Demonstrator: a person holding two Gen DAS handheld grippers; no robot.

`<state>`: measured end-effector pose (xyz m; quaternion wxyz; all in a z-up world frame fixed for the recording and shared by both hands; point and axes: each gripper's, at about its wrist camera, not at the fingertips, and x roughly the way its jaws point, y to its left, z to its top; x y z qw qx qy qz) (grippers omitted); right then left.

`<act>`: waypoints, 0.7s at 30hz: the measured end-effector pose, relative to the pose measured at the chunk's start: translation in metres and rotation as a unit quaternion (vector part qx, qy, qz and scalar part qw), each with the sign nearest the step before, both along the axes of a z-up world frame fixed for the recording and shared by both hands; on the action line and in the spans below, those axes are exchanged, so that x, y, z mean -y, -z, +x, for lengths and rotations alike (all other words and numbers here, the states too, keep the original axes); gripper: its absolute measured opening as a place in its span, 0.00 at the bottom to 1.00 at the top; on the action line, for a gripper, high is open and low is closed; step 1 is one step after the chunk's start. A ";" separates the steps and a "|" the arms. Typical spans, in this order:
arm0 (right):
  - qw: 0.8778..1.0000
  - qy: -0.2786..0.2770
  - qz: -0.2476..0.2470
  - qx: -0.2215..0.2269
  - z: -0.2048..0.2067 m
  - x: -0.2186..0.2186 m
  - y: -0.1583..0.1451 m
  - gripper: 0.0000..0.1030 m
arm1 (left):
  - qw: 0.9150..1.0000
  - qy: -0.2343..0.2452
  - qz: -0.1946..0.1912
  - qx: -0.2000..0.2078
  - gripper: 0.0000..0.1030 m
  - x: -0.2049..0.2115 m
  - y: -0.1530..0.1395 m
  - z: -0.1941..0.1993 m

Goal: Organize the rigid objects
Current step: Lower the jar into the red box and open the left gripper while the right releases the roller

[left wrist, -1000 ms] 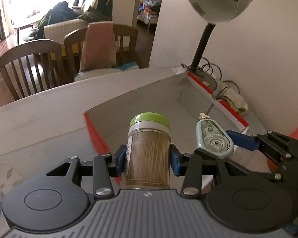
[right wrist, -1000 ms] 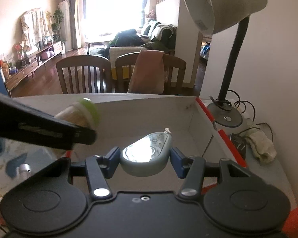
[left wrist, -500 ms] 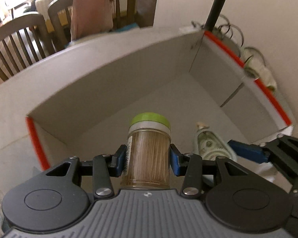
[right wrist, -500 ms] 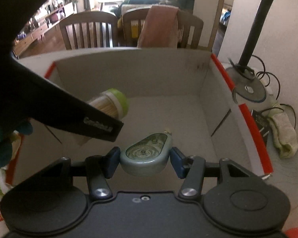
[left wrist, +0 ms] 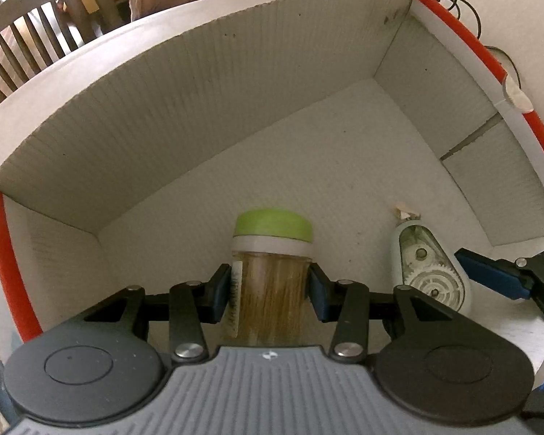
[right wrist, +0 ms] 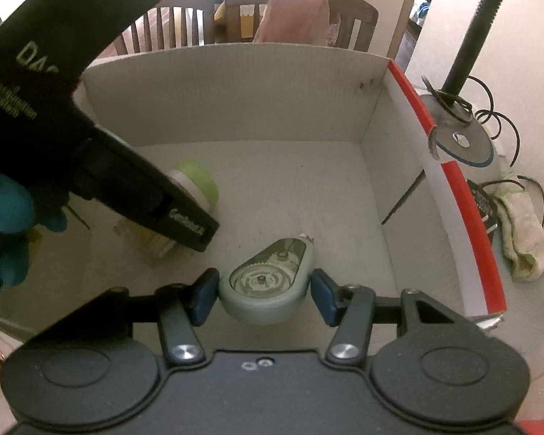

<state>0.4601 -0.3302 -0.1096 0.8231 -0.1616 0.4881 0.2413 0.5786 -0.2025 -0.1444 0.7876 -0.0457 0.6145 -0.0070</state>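
Note:
A clear toothpick jar (left wrist: 272,282) with a green lid is pinched between the blue pads of my left gripper (left wrist: 272,291), low inside a white cardboard box (left wrist: 206,116) with red rims. To its right a pale green correction-tape dispenser (left wrist: 429,272) hangs just above the box floor, with a finger of the right gripper (left wrist: 489,277) against it. In the right wrist view my right gripper (right wrist: 264,295) is shut on that dispenser (right wrist: 268,282). The left gripper's body (right wrist: 90,137) crosses the upper left there and hides most of the jar (right wrist: 194,185).
The box's walls (right wrist: 235,90) stand on all sides of both grippers. A lamp base (right wrist: 460,141) with cables and a crumpled cloth (right wrist: 522,243) lie outside the right rim. Wooden chairs (right wrist: 185,18) stand beyond the table. A teal-gloved hand (right wrist: 3,210) holds the left gripper.
Both grippers have tipped downward and sunk into the box, the left one farther. The lamp head has left view. Jar and dispenser stay gripped.

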 end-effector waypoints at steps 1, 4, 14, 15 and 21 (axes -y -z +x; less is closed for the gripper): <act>1.000 0.000 0.001 0.001 -0.001 0.000 0.000 0.53 | 1.000 0.001 0.001 0.000 0.43 0.000 0.000 0.000; 1.000 0.002 0.005 0.000 -0.008 0.004 0.001 0.54 | 1.000 0.005 0.001 0.000 0.43 0.000 -0.002 -0.004; 0.999 0.013 0.024 0.016 -0.028 0.013 -0.012 0.65 | 0.999 0.011 0.010 0.042 0.55 -0.002 -0.029 -0.022; 0.999 0.015 0.028 0.017 -0.025 0.011 -0.014 0.66 | 0.999 0.009 0.012 0.047 0.55 -0.002 -0.032 -0.024; 0.998 0.028 0.055 0.031 -0.030 0.020 -0.029 0.72 | 0.997 -0.004 0.007 0.082 0.55 -0.006 -0.057 -0.038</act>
